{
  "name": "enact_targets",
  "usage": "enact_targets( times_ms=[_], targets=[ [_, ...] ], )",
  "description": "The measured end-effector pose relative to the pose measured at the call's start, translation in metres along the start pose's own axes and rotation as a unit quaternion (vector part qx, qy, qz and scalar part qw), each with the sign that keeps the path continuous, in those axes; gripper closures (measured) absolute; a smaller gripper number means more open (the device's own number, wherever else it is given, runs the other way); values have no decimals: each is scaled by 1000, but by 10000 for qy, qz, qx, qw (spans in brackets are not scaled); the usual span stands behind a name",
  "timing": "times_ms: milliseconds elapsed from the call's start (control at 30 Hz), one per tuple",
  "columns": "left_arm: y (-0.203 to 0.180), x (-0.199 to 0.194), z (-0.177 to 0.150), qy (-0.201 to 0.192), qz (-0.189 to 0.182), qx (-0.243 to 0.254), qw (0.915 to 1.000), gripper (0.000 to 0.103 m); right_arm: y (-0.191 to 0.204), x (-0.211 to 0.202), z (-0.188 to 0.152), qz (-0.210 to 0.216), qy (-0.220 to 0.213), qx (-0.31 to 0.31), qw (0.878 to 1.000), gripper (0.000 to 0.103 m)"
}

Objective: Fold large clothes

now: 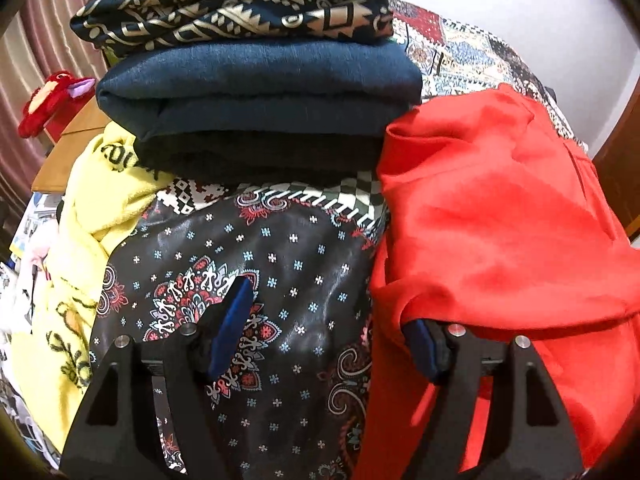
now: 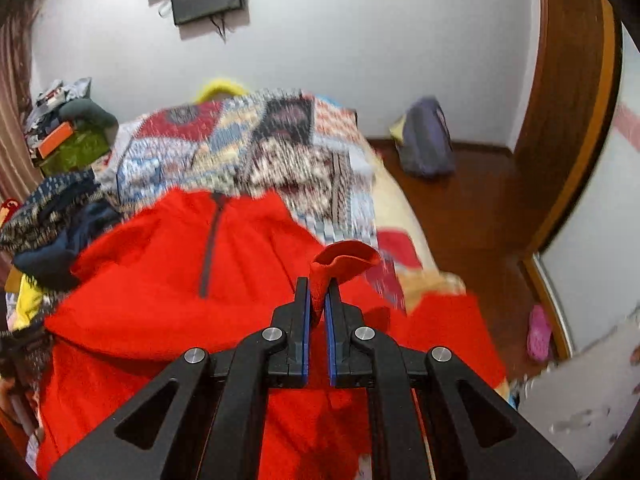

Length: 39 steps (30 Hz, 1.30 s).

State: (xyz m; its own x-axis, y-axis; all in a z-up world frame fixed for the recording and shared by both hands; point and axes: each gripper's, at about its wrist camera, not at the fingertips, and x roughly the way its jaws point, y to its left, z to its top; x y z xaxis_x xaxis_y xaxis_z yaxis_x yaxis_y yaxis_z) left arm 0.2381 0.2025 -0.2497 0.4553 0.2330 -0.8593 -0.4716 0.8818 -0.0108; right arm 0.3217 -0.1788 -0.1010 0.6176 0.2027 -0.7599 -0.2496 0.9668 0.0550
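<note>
My right gripper [image 2: 316, 300] pinches the soft, floppy red top [image 2: 160, 280] by its edge; my left gripper [image 1: 328, 320] is released, holding nothing.

One red garment [image 2: 152, 300], three folded clothes [image 1: 260, 92]

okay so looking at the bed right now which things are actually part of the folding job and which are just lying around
Part of the job:
- bright red zip-neck fleece top
- right gripper, shut on a fold of the top
- left gripper, open beside it

Just lying about:
- stack of folded dark clothes
- yellow printed garment
- red plush toy
- pink slipper
- grey-blue bag
</note>
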Motion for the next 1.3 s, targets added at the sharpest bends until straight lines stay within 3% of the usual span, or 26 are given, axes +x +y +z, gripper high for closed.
enact_targets(
  times_ms=[367,467,600,867,1033,1167,1300],
  targets=[
    [-6,4,-5,221,-31,283,9994,30,-37,21,-70,328,1240,464,9907,97],
    [-12,-5,-6,257,-75,545,9982,30,-39,19,-81,352,1401,444,9885,96],
    [-22,-27,-10,215,-144,1067,9939,30,-43,13,-85,236,1532,360,9873,87],
    [-60,-84,-8,-280,-450,1842,9815,30,-62,-10,-74,90,1224,365,9918,78],
    [-87,-110,10,-670,-778,1825,9778,30,-89,-27,-59,-5,821,709,9941,70],
    [-112,-116,26,-822,-1014,1719,9764,30,-114,-33,-53,-237,557,1064,9925,45],
    [-133,-106,36,-729,-1258,1522,9776,29,-138,-19,-60,-319,670,1440,9868,43]
  ],
)
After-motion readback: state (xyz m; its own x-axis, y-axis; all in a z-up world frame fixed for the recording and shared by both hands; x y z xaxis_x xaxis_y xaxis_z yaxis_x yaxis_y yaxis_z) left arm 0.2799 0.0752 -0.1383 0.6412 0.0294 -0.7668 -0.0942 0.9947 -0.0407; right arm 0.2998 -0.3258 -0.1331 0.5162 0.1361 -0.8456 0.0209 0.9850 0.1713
